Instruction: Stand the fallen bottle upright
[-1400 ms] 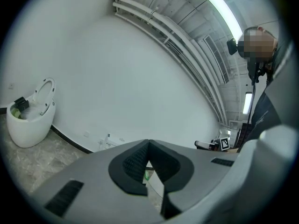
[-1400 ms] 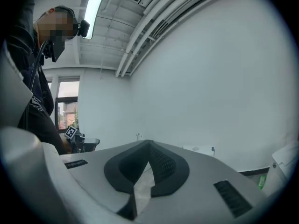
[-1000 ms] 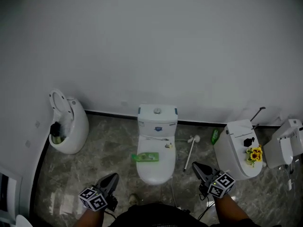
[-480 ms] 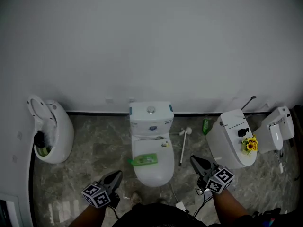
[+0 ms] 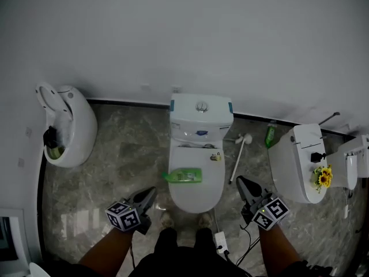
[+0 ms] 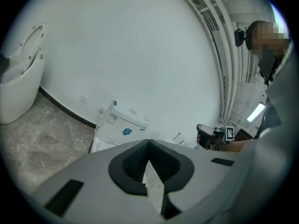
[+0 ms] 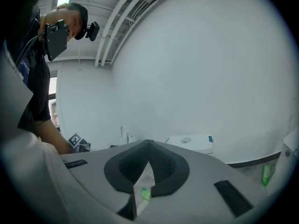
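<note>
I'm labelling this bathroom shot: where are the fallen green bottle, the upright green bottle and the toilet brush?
fallen green bottle (image 5: pixel 183 176), head view, middle of its body
upright green bottle (image 5: pixel 270 135), head view, its body
toilet brush (image 5: pixel 238 161), head view, mid-handle

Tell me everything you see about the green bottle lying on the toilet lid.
The green bottle looks like plastic, with a paler label along its side. It lies flat on its side across the closed white toilet lid, toward the lid's left edge in the head view; its narrower end seems to point left. Only the lid touches it.
</note>
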Tool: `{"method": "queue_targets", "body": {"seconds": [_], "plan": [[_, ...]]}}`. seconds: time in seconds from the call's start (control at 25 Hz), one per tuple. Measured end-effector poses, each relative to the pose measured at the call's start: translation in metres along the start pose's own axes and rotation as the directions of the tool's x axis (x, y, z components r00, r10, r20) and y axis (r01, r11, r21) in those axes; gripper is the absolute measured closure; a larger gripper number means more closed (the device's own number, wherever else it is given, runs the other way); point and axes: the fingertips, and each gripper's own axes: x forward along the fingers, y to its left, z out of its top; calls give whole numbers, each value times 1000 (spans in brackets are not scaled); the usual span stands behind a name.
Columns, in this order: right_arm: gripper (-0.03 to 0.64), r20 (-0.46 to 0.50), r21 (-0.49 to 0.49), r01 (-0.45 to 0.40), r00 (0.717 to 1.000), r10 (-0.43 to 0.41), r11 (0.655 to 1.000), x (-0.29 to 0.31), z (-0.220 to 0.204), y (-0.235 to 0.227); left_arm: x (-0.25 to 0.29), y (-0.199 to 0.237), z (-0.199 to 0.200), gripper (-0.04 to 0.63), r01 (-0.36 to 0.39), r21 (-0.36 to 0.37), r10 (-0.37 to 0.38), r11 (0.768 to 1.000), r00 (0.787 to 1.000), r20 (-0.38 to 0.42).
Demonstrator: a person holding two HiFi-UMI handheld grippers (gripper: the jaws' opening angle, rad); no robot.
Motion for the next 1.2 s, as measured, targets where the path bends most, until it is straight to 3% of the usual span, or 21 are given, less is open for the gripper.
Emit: {"method": "queue_targets", "body": {"seconds": [0.24,0.36,0.48,0.52,0.6,0.72,0.8,1.0,1.2], "plan": [[614,-12,34,-21,1000,21,999,14,-52,-46,44,67,-48,583,-137,-178,141,975,990,11],[614,-30,59,-16,999,17,998,19,-84,-65,64,115,-77,580,-217,-276,227,936,974,6],[614,-56,72,-18,998,22,997,24,-114,-76,90,152,-105,571,-251,-366,266,896,964,-11],[614,-64,76,-24,998,29,997,26,-122,-78,99,162,-114,525,-255,-392,269,884,963,-19],[614,-69,86,-31,997,37,996,31,-138,-81,116,185,-133,505,-270,-426,278,863,960,-43],[614,-67,102,-21,997,28,995,34,-157,-90,136,222,-163,396,-308,-483,304,819,948,-91],[614,-72,103,-15,997,22,995,36,-169,-96,148,243,-180,332,-318,-526,314,789,944,-100],[614,-99,102,-9,995,19,995,38,-203,-108,180,282,-207,288,-304,-591,317,747,945,-85],[614,-98,118,4,995,7,993,40,-223,-116,204,299,-218,259,-241,-660,291,712,956,-35]]}}
